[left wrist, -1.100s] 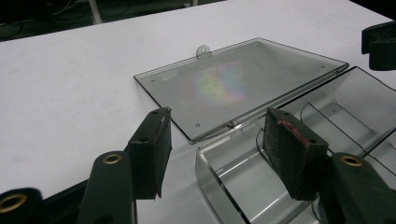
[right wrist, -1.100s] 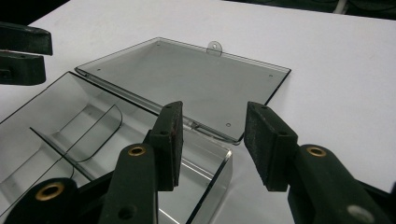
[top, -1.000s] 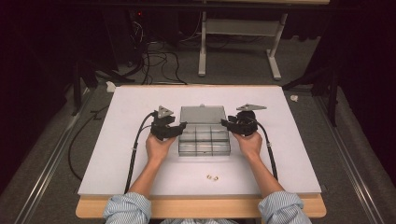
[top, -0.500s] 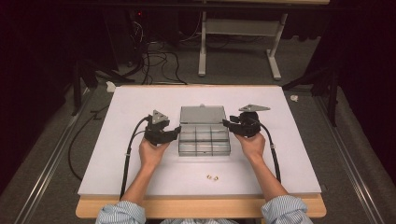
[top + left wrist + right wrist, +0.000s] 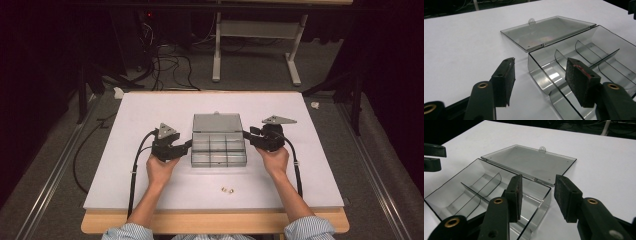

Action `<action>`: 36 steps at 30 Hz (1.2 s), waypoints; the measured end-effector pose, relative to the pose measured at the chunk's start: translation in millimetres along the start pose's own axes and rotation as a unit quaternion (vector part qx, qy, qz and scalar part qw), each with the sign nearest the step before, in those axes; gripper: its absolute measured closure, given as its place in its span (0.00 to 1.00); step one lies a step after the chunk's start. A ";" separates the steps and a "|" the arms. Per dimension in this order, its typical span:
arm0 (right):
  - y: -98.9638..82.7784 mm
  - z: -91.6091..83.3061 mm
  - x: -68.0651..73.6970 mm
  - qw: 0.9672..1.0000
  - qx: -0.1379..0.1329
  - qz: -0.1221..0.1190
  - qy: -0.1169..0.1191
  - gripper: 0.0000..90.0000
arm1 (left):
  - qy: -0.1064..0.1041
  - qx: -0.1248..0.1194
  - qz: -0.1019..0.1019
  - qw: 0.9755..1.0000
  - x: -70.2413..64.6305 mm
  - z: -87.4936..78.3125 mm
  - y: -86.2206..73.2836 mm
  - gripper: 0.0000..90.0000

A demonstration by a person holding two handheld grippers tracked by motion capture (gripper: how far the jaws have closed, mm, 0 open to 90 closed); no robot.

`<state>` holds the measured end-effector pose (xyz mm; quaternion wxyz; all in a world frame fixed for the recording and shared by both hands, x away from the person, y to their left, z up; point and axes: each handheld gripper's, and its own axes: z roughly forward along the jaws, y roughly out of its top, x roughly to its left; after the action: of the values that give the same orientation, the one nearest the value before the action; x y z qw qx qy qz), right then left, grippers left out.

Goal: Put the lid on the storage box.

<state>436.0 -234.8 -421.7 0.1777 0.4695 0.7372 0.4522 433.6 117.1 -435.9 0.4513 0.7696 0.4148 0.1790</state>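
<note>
At the box's two ends, my left gripper (image 5: 537, 75) and right gripper (image 5: 536, 196) stood part open, fingers straddling the clear compartment box's (image 5: 219, 147) side walls without pressing. Both hands had drawn slightly nearer me; the box sat mid-surface (image 5: 150, 110), lid flat open, ready for filling.

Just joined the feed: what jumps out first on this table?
A clear plastic compartment box sits mid-table on the white board, its lid laid flat open behind it and its compartments looking empty. The left gripper and right gripper flank its two ends, each with jaws open astride a side wall. Two small pale bits lie nearer the person.
</note>
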 end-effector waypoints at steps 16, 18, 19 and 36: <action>-14.4 -16.4 1.2 1.000 -0.008 0.003 0.006 0.66 | 0.017 0.022 -0.014 1.000 2.6 -10.5 -35.6 0.44; -14.0 -18.6 2.9 1.000 -0.012 0.000 0.008 0.66 | 0.023 0.030 -0.014 0.999 2.7 -10.7 -41.4 0.44; -14.1 -19.3 3.7 1.000 -0.011 0.000 0.009 0.66 | 0.027 0.036 -0.017 0.999 3.1 -12.2 -47.4 0.44; -32.1 -36.5 12.1 1.000 -0.019 -0.006 0.011 0.67 | 0.054 0.071 -0.015 0.996 1.1 -14.5 -66.8 0.41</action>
<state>387.9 -247.5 -427.3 0.1812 0.4571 0.7331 0.4699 393.0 142.5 -484.7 0.3755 0.7826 0.4613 0.1835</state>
